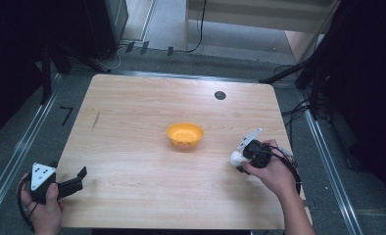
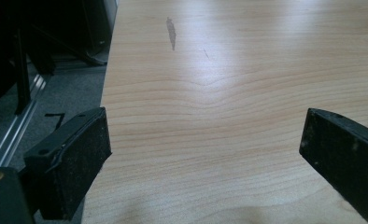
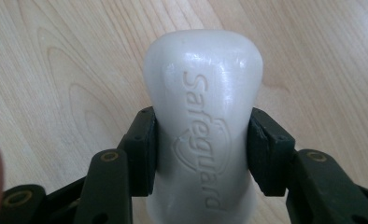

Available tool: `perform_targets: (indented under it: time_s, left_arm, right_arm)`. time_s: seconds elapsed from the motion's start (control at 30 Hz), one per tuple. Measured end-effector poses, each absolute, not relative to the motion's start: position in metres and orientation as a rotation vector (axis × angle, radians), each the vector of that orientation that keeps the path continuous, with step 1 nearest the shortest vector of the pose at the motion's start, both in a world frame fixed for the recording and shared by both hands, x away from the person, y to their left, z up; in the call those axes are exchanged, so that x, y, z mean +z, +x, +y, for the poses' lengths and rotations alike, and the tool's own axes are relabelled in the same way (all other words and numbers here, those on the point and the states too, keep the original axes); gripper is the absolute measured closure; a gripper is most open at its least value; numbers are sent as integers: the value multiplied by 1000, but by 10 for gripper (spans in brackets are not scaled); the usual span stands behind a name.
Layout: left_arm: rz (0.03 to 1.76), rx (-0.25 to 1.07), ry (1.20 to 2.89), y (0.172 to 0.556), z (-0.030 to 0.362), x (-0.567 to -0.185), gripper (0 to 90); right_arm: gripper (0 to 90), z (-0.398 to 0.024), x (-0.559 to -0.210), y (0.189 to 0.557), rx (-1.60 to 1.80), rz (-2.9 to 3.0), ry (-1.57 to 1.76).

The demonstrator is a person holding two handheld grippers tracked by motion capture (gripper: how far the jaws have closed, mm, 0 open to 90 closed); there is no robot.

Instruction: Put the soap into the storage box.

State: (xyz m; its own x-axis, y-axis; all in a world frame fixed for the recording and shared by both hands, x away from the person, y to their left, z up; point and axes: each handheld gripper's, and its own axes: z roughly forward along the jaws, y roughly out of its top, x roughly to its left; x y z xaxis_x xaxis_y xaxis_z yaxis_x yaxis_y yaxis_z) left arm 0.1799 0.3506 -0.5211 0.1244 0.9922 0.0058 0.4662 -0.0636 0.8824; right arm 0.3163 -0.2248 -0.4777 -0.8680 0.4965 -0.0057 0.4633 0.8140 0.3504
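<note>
Soap bar (image 3: pixel 203 126): white, waxy, waisted, embossed "Safeguard" | clamped in right gripper (image 3: pixel 201 154) near table (image 1: pixel 132 127) right edge | left gripper (image 2: pixel 205 154): jaws apart (nothing between), front-left corner | bowl (image 1: pixel 184 134): orange, round, mid-table.

An orange bowl (image 1: pixel 184 134) sits near the middle of the wooden counter (image 1: pixel 132 147), well apart from every edge. A small dark round spot (image 1: pixel 220 95) lies near the counter's far edge, and a thin dark streak (image 1: pixel 96 120) marks the wood toward its left side. Grey floor (image 1: pixel 14 161) with metal rails (image 1: pixel 12 159) surrounds the counter, and black cables (image 1: pixel 299 110) trail across it at the right.
</note>
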Motion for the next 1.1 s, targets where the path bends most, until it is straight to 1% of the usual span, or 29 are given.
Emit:
perform_targets:
  time_s: [0.43, 1.1]
  left_arm:
    - [1442, 868, 1638, 180, 351, -521, 22]
    - [1445, 875, 1631, 180, 351, -521, 22]
  right_arm:
    - [516, -208, -459, 328, 515, 2885, 684]
    - [515, -192, -451, 344, 502, 2900, 607]
